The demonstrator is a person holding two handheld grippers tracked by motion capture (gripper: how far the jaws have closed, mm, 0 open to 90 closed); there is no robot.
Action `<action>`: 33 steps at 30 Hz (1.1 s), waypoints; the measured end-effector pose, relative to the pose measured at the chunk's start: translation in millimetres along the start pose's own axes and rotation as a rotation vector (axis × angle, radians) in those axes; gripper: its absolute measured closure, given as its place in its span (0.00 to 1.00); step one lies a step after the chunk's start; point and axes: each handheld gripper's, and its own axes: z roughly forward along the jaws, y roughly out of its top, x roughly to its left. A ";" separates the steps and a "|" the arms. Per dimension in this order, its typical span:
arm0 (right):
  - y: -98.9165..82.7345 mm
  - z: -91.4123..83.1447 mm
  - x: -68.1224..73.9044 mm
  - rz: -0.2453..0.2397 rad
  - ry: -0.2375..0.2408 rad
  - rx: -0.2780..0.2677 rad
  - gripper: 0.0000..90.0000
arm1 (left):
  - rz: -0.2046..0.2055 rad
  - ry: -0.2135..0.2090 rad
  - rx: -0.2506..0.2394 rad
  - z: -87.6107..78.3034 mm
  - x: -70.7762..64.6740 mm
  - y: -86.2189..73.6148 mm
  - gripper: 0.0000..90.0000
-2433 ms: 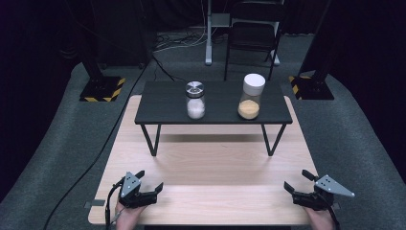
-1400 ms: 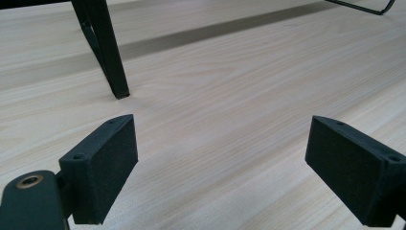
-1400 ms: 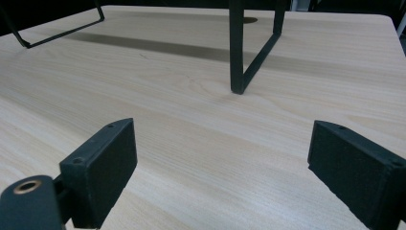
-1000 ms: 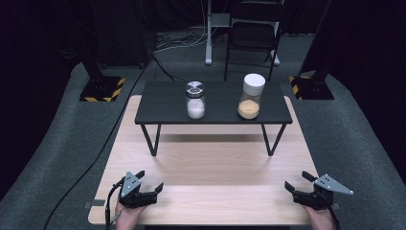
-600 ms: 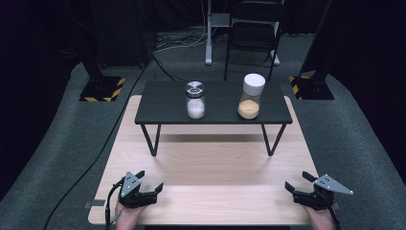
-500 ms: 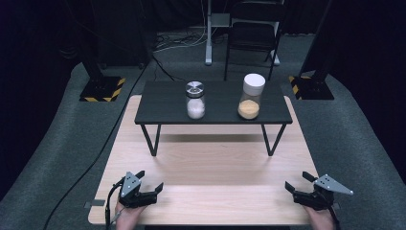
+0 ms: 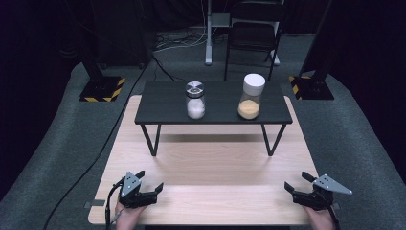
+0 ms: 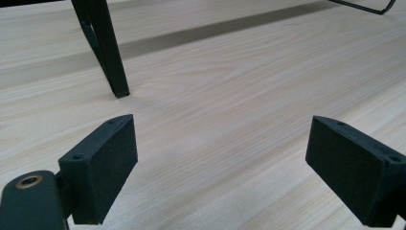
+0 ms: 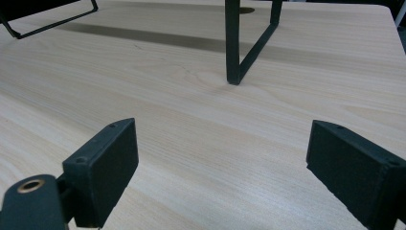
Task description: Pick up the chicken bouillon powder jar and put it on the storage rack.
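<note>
Resting on the wooden table (image 7: 206, 163), left gripper (image 7: 149, 184) and right gripper (image 7: 297, 184); jaws spread, holding nothing.

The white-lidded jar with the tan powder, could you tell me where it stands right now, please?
In the high view the white-lidded jar stands right of the metal-lidded jar on the black raised shelf.

A light wooden table top (image 7: 201, 167) lies on a grey carpet floor (image 7: 62, 143). On it stands a low black table (image 7: 215, 96) with thin black metal legs (image 8: 107, 52) (one leg foot is seen close on the wood grain). Behind, the room is very dark. A black folding chair (image 7: 253, 33) stands at the back, beside a thin pole (image 7: 208, 33). Two dark stands have bases with yellow-black stripes (image 7: 103, 88). Cables (image 7: 163, 45) lie on the floor.
</note>
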 end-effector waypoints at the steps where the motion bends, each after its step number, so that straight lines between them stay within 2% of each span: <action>1: 0.0 0.0 0.1 0.000 0.000 0.000 0.11 | 0.000 0.000 0.000 0.0 0.0 0.0 0.11; 33: 0.6 0.9 0.6 -0.003 -0.001 0.006 0.10 | -0.001 0.001 0.000 0.2 -0.2 0.1 0.11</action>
